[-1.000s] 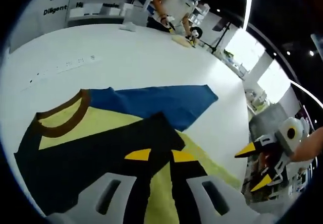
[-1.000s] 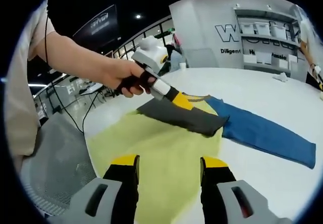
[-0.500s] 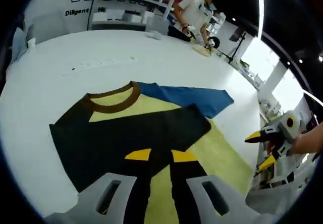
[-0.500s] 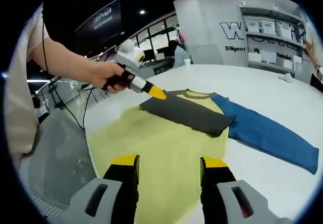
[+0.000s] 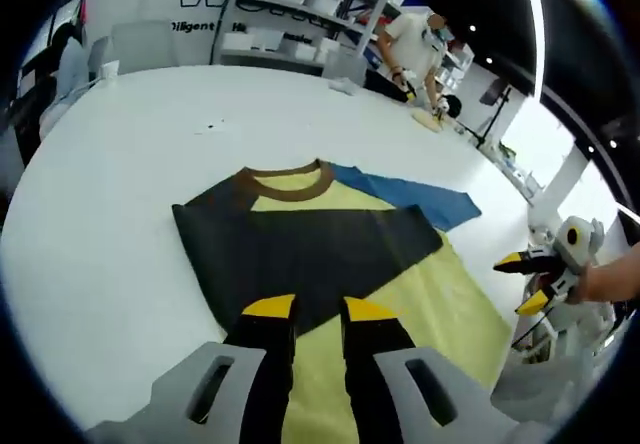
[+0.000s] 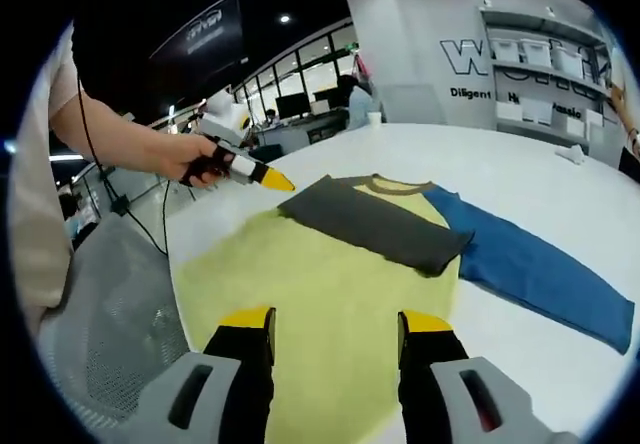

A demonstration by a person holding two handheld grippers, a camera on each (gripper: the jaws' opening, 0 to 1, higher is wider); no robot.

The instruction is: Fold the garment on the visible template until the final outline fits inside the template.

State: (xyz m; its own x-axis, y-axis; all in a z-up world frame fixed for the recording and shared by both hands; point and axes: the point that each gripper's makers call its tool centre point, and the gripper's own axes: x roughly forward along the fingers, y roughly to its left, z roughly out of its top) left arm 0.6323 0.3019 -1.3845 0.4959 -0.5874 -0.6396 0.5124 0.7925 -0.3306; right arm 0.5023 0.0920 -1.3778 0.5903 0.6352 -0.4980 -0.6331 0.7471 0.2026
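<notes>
You pulled your left gripper (image 6: 268, 178) back off the garment (image 6: 330, 274): a second ago its yellow tips were down at the dark sleeve (image 6: 375, 226), and it ended up lifted clear at the near edge, apart from the cloth, jaws close together and holding nothing. The dark sleeve, which you had been carrying across, lay flat and released over the yellow chest. In the left gripper view the shirt slid away and the brown collar (image 5: 284, 180) moved toward the middle as you drew back. Your right gripper (image 5: 527, 282) stayed off the tabletop (image 5: 120, 164) but drifted slightly.
</notes>
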